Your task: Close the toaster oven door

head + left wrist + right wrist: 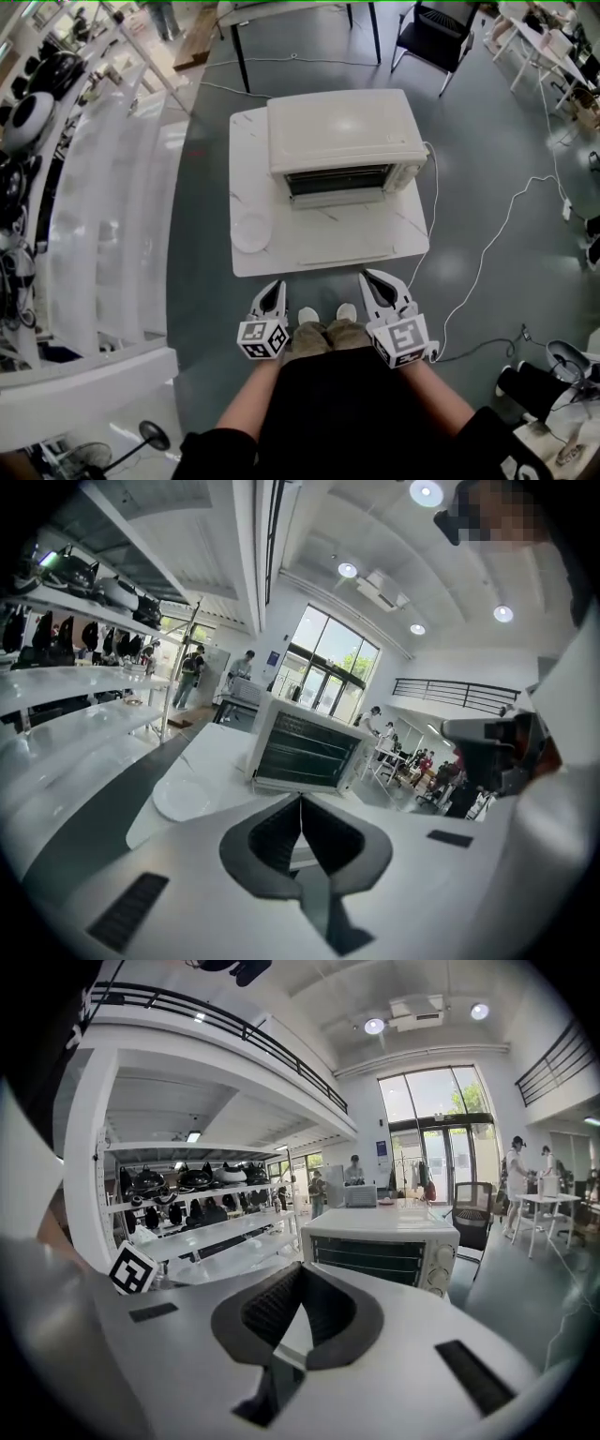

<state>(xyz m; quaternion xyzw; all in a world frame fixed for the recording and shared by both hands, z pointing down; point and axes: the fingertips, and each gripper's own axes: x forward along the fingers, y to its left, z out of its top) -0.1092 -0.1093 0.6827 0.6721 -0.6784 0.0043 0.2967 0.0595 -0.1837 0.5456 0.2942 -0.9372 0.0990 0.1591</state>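
Observation:
A white toaster oven [342,141] stands at the back of a small white table [319,246]. Its glass door [339,180] faces me and stands upright against the front. Both grippers hang in front of the table's near edge, apart from the oven. My left gripper [275,286] is shut and holds nothing. My right gripper [370,277] is shut and empty too. The left gripper view shows the shut left gripper [301,799] with the oven [305,750] beyond it. In the right gripper view, the oven [380,1246] stands beyond the shut right gripper [302,1267].
A white plate [250,232] lies on the table's left side. White shelving [84,206] runs along the left. A white cable [487,248] trails over the floor on the right. A black chair [433,33] and another table stand behind the oven.

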